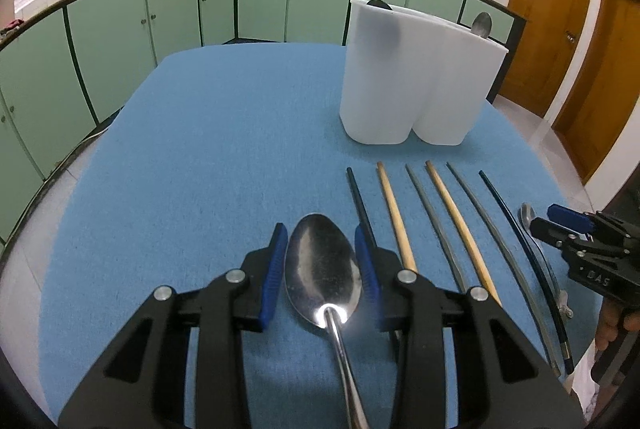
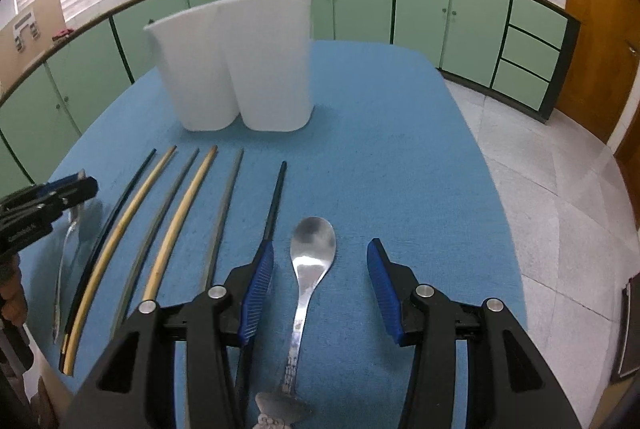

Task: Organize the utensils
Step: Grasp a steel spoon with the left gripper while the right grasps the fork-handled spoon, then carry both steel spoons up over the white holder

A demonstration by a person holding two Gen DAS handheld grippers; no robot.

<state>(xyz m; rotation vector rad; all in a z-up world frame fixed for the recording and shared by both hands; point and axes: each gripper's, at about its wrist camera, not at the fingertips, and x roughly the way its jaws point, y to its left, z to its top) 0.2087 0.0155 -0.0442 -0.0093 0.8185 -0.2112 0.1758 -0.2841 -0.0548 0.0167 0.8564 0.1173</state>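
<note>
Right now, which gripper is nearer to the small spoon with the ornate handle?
Right. The right gripper has its open jaws on either side of the small spoon; the left gripper is on the far side of the six chopsticks.

Two low forward views, shared table (image 1: 200, 149)

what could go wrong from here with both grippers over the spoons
1. The left gripper straddles the wide bowl of the big spoon, not its handle; closing there may make it slip or tilt.
2. A dark chopstick lies right beside the right gripper's left finger; closing on the small spoon could nudge or catch it.
3. The holder stands near; a long spoon may knock it.
</note>
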